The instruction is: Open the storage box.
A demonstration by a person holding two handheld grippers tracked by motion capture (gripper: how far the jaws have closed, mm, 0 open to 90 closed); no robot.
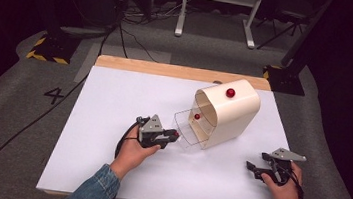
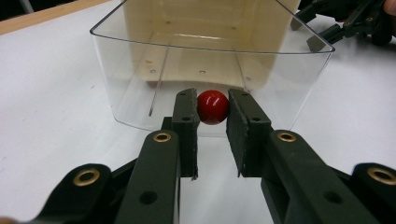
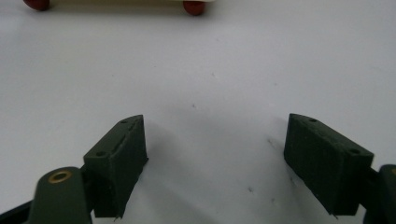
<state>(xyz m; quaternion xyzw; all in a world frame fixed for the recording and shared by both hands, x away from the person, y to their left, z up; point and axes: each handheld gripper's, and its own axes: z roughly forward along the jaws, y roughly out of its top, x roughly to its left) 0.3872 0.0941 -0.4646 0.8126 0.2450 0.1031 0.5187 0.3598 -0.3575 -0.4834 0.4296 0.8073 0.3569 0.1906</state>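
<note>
A cream rounded cabinet [image 1: 231,113] stands right of the table's middle, with a red knob [image 1: 230,92] on its upper face. Its clear plastic drawer [image 1: 187,129] is slid out toward the left. My left gripper [image 1: 175,136] is at the drawer's front. In the left gripper view the left gripper [image 2: 212,103] is shut on the drawer's red ball knob [image 2: 212,108], in front of the clear drawer wall [image 2: 130,93]. A second small red ball [image 1: 196,116] shows inside the opening. My right gripper [image 1: 251,168] rests open near the front right corner; the right gripper [image 3: 215,140] holds nothing.
The white tabletop [image 1: 111,122] has a wooden strip [image 1: 168,69] along its far edge. Two red feet [image 3: 194,7] of the cabinet show at the top of the right gripper view. The right gripper [image 2: 345,23] appears beyond the drawer. Cables and stands lie on the floor behind.
</note>
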